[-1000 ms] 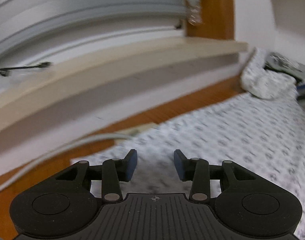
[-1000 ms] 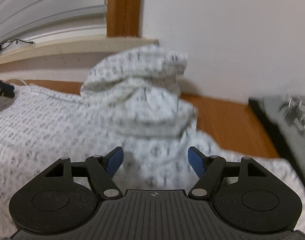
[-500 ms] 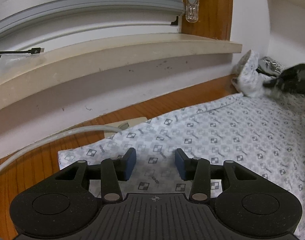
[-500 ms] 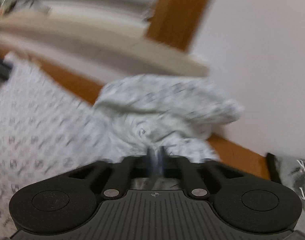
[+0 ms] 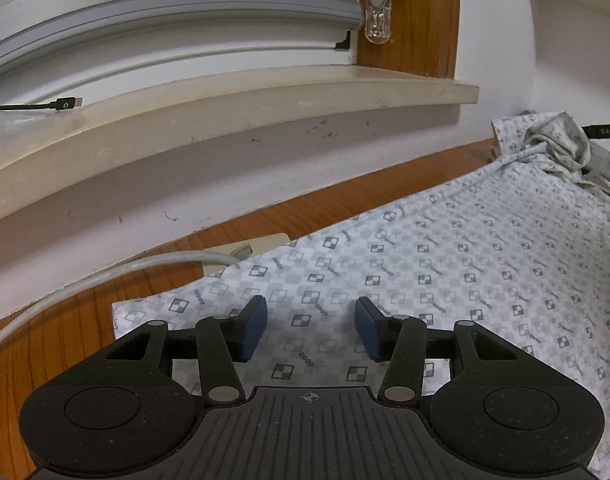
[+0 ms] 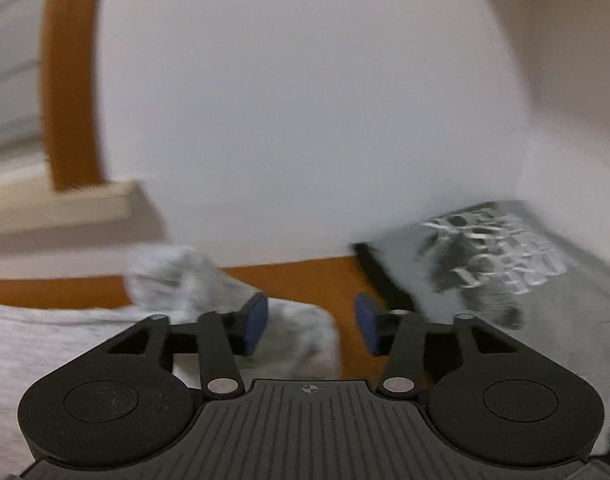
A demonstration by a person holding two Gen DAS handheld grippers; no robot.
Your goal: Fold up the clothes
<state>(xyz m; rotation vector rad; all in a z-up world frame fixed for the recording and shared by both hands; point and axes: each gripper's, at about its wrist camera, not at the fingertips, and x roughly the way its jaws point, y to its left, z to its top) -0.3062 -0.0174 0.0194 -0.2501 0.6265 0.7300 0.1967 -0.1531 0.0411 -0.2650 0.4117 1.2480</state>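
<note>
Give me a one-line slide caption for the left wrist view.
Left gripper, jaws opening and empty, above patterned white shirt spread on wooden table below windowsill.

Patterned garment [image 5: 457,264]: repeated small print beside checker squares, letters look like "GOOD", not certain. Cable plug [image 5: 67,103] on window sill [image 5: 225,92]: small round mark, unreadable. Dark edge [image 5: 603,131] at far right: tiny digits, illegible. Grey shirt [image 6: 501,256]: pale block lettering, too blurred to read.
</note>
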